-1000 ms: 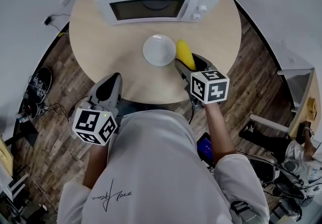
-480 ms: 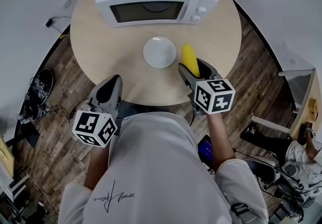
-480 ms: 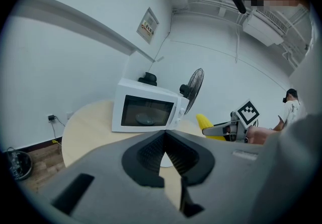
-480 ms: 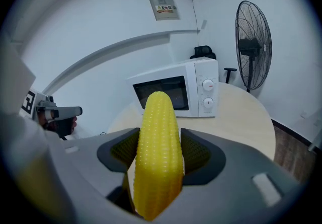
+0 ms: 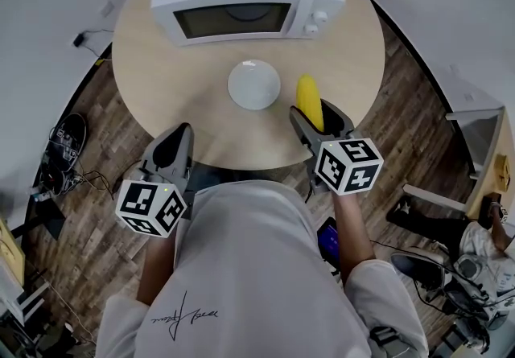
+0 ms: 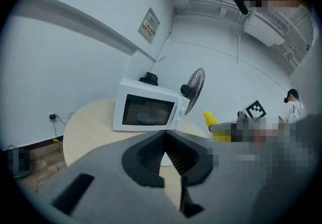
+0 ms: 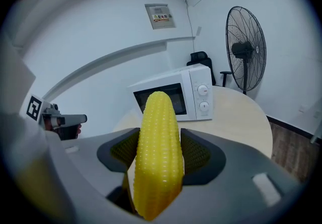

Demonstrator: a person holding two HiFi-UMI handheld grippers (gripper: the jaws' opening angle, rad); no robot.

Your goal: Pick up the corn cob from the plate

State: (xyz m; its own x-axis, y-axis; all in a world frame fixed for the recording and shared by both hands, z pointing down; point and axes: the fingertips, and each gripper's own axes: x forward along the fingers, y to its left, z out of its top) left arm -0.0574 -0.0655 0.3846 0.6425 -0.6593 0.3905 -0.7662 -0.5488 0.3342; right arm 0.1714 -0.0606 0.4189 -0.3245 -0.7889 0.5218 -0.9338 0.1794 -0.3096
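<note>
The head view looks steeply down on the round table (image 5: 145, 67) from above. Both gripper views sit low at its near edge, facing the microwave (image 6: 146, 112) all three share; the left seems farther back.

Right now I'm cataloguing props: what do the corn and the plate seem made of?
The corn is probably moulded plastic: its yellow kernels are evenly glossy and uniform. The plate is plain white and smooth, perhaps glazed ceramic or melamine; the look leaves that open.
</note>
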